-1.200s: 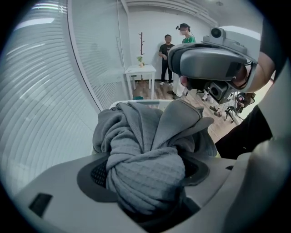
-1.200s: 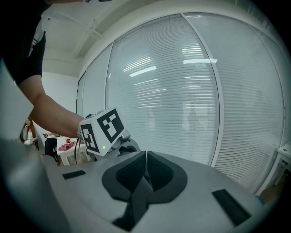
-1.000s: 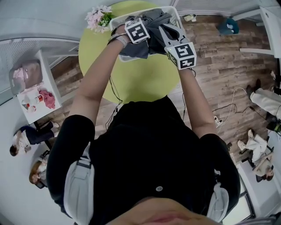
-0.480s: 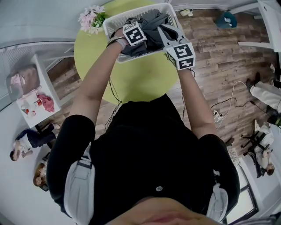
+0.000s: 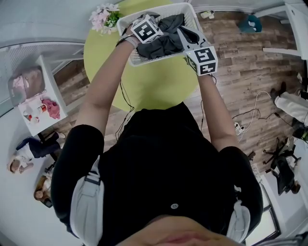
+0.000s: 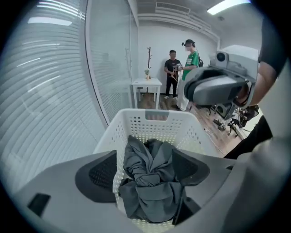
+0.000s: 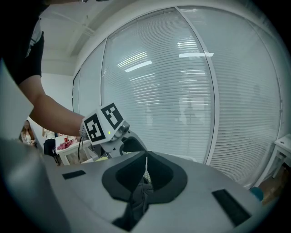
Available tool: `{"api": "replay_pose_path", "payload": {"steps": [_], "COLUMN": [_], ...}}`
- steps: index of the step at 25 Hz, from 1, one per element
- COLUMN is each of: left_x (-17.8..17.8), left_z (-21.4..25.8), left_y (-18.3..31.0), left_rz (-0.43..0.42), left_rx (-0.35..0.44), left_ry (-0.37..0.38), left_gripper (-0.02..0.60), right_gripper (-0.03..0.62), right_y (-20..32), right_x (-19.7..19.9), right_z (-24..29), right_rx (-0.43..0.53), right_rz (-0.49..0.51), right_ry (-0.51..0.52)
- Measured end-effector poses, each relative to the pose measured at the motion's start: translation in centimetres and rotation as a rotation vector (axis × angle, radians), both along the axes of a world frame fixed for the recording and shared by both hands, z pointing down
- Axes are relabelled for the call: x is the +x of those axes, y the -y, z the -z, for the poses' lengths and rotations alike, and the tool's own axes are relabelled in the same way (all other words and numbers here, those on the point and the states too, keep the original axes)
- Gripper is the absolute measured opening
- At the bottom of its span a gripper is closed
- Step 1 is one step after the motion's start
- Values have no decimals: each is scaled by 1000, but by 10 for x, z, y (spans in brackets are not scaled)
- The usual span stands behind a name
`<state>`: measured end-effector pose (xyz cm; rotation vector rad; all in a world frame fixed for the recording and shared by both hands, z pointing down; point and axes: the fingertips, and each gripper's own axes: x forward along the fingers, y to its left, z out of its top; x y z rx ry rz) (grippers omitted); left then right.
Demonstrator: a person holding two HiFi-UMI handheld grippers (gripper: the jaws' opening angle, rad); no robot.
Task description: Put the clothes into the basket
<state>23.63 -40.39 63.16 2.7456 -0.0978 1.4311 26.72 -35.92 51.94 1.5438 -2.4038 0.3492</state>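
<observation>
My right gripper (image 7: 145,172) is clenched on a fold of the grey garment (image 6: 150,200), I think to steer that end in. My left gripper (image 6: 144,172) hangs released above it. The garment lies mostly inside the basket (image 6: 157,119).

The place reads as an office: tall glass partitions with slatted blinds (image 7: 182,91), strip lights (image 6: 223,7) in a white ceiling, and a wood-look plank floor (image 5: 240,62) with loose cables (image 5: 250,115). A round green worktop (image 5: 154,81) and a small white side table (image 6: 145,84) furnish it, and two people (image 6: 173,70) stand talking beside a coat stand (image 6: 148,57).
</observation>
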Motion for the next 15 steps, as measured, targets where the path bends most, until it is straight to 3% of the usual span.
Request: {"api": "replay_pose_path", "payload": {"steps": [7,12,15], "left_x": [-5,-16,-24], "left_z": [69,116,146], "left_y": [-2,-20,-39], "left_rz": [32,72,76], "left_rx": [41,54,114], "left_ry": [-133,-293,-387], "left_gripper": [376,374,371], "right_gripper": [26,26,26], "right_y": [-6,-16,-25], "right_x": [-3,-8,-15], "right_z": [25,44,54], "right_rx": [40,69,81], "right_rz": [13,21,41], "right_ry": [-6,8,20]}}
